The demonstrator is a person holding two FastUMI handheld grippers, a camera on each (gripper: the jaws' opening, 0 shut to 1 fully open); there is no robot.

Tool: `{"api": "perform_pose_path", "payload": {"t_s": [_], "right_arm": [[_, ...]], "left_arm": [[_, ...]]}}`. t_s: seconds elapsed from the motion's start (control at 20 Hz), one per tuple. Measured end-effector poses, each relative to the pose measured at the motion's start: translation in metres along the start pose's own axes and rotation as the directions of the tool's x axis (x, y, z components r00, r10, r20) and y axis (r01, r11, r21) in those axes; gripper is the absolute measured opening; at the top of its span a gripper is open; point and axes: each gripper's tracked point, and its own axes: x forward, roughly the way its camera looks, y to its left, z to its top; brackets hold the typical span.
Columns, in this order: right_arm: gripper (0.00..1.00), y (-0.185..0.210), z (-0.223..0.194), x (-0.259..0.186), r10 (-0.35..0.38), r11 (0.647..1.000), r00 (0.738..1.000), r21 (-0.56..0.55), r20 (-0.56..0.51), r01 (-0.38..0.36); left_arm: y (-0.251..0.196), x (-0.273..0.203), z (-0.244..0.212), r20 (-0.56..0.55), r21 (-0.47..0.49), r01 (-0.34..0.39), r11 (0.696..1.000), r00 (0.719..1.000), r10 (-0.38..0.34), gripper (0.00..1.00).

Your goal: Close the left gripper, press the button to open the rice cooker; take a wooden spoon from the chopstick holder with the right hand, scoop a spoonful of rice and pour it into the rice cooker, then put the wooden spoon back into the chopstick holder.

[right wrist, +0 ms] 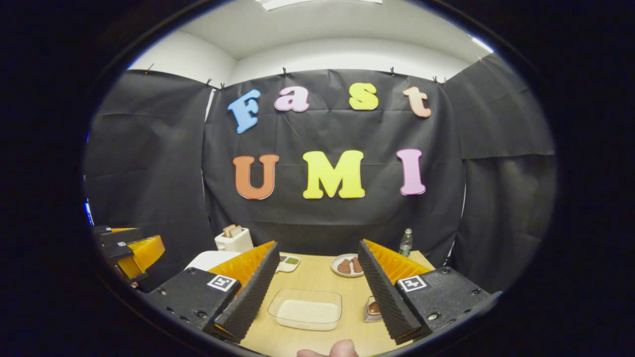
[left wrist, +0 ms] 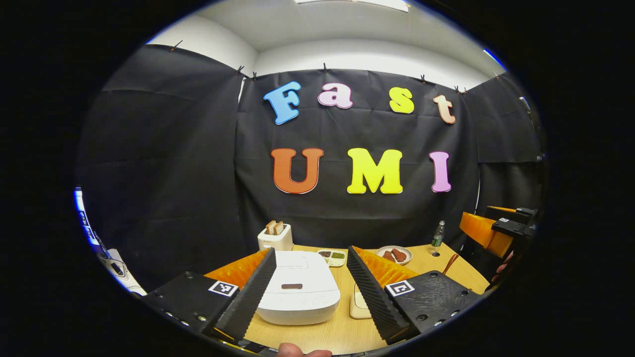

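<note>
Sitting on the wooden counter [left wrist: 342, 327] between the spread fingers of the left tool [left wrist: 310, 285], the white rice cooker [left wrist: 297, 292] has its lid down, a dark button on the front edge. Right tool [right wrist: 317, 290] likewise released, nothing held; below it, a clear container of rice [right wrist: 307, 310]. Wooden spoon handle [left wrist: 450, 263] sticks up at far right.

Both cams sit above the near edge of the wooden table [left wrist: 342, 327], facing the back wall, slightly down. Left gripper view is centred on the closed white rice cooker [left wrist: 298, 293], close below. Right gripper view sits further right, over the clear rice container [right wrist: 306, 309]. Shared: toaster [left wrist: 276, 237] [right wrist: 234, 239], plate [left wrist: 394, 255] [right wrist: 347, 265], bottle [left wrist: 437, 234] [right wrist: 406, 242].
</note>
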Motion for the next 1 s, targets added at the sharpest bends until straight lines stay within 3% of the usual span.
{"api": "perform_pose_path", "payload": {"t_s": [0.65,0.95,1.0], "right_arm": [[1.0,-0.016,-0.005,0.009,0.007,1.0,1.0,0.002,-0.013,-0.007],[1.0,-0.031,-0.007,0.023,0.008,1.0,1.0,0.004,-0.018,-0.008],[1.0,-0.035,-0.008,0.026,0.006,1.0,1.0,0.005,-0.017,-0.005]], "left_arm": [[-0.002,0.006,-0.008,-0.036,-0.016,-0.028,0.999,0.999,0.027,0.93],[-0.01,0.023,-0.02,-0.075,-0.01,0.009,1.0,0.997,-0.01,0.9],[-0.011,0.026,-0.022,-0.085,-0.01,0.02,1.0,0.996,-0.02,0.67]]}}
